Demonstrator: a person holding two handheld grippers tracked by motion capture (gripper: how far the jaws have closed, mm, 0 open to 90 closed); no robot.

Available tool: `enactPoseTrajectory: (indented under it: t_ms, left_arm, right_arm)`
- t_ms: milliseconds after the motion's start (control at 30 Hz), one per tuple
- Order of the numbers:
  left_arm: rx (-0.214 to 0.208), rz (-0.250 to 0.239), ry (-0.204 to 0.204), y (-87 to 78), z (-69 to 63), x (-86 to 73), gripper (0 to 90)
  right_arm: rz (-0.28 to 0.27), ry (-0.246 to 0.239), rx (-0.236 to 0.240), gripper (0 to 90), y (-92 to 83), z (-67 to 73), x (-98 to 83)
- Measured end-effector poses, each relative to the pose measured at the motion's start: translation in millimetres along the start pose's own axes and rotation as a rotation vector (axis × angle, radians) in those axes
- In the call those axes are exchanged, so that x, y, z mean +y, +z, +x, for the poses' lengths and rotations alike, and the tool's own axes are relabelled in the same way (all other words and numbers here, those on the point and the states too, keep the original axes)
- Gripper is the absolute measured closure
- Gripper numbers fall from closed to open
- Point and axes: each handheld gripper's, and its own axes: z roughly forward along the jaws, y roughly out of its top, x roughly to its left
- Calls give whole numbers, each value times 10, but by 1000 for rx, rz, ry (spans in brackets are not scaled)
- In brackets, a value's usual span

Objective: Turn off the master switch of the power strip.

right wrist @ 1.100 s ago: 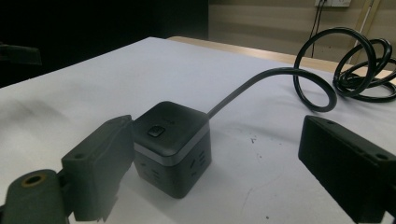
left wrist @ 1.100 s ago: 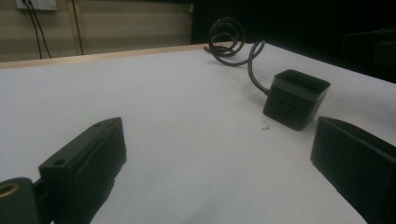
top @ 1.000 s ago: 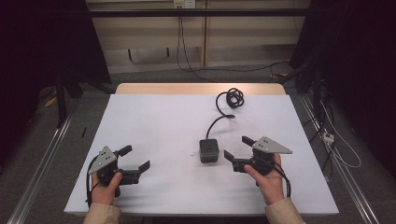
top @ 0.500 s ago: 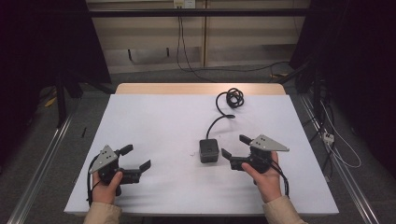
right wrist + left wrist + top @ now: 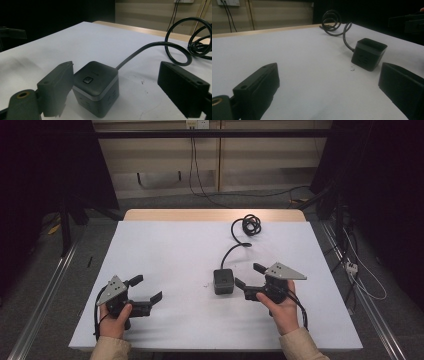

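Looks like the reach-in step: right gripper (image 5: 248, 278) sits wide open and empty, just beside the cube (image 5: 223, 281) mid-table, cord (image 5: 246, 232) trailing back. Left gripper (image 5: 145, 290) is open too, well apart. Next it needs to straddle the cube squarely, then close.

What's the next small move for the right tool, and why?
Probably ease the right tool a little further forward so the cube power strip sits squarely between its jaws, then close. The jaws are open, one beside the cube's side, the other well clear. The left tool sits open and apart.
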Motion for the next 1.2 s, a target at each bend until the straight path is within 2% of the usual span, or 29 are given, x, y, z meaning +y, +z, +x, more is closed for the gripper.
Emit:
enactPoseTrajectory:
  t_ms: [367,1200]
  left_arm:
    - [1,6,6,8,-3,-3,31]
    - [3,4,3,5,-5,-4,31]
  right_arm:
    - [1,-12,17,172,38,18,29]
    - [29,6,44,295,139,37,61]
